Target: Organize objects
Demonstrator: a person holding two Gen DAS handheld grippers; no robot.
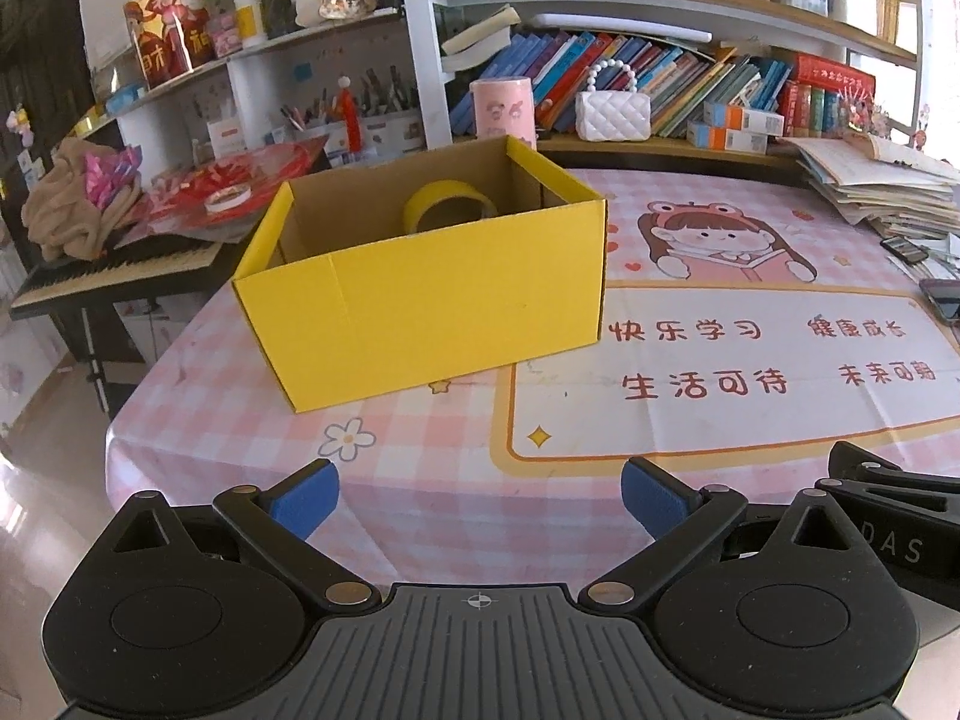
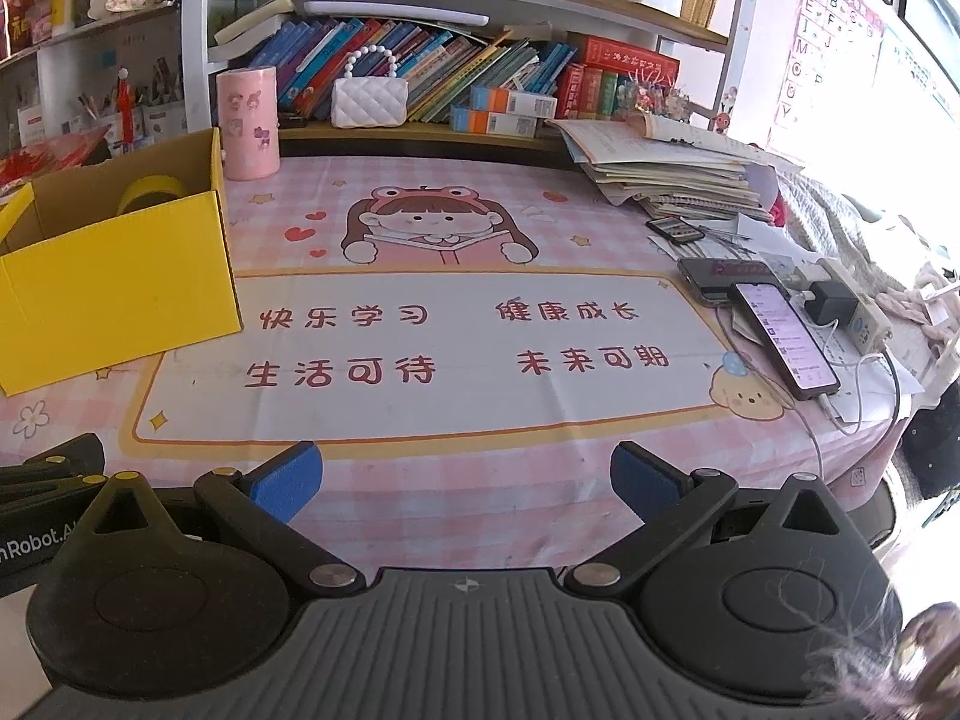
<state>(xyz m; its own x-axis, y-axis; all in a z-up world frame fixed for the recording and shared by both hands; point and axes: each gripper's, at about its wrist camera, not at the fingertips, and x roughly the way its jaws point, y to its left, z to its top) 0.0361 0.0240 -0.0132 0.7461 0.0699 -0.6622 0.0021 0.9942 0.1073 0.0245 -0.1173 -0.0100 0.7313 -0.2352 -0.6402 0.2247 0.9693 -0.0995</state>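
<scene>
A yellow cardboard box [image 1: 432, 306] stands open on the pink checked tablecloth [image 1: 420, 480]. A roll of yellow tape [image 1: 447, 210] leans upright inside it. The box [image 2: 114, 288] and the tape [image 2: 150, 191] also show at the left of the right wrist view. My left gripper [image 1: 480, 498] is open and empty, low over the table's near edge in front of the box. My right gripper [image 2: 465, 480] is open and empty, over the near edge to the right of the box.
A pink cylinder holder [image 2: 247, 123] and a white quilted purse [image 2: 369, 99] stand at the back by the bookshelf. A stack of papers [image 2: 672, 174], phones [image 2: 786, 339] and a charger strip [image 2: 852, 312] lie at the right. A keyboard [image 1: 114, 267] sits left of the table.
</scene>
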